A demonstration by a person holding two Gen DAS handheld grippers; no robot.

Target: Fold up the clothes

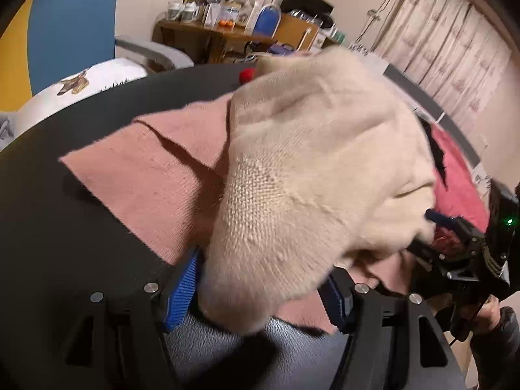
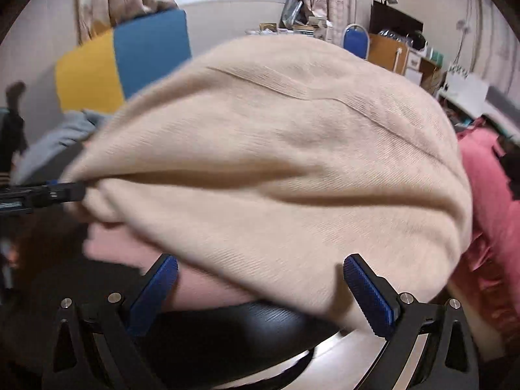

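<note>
Two tools lift my cream sweater above the dark worktop and a pink garment. Left tool and right tool: fingers spread wide, grip unclear.

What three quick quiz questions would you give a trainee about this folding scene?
1. True or false: the sweater lies flat on the table.
2. What colour is the cloth spread under the sweater? A pink, B green, C blue.
3. Fill in: the small ball at the table's far edge is ____.

Key: 1 false, it is lifted and bunched. 2 A. 3 red.
</note>
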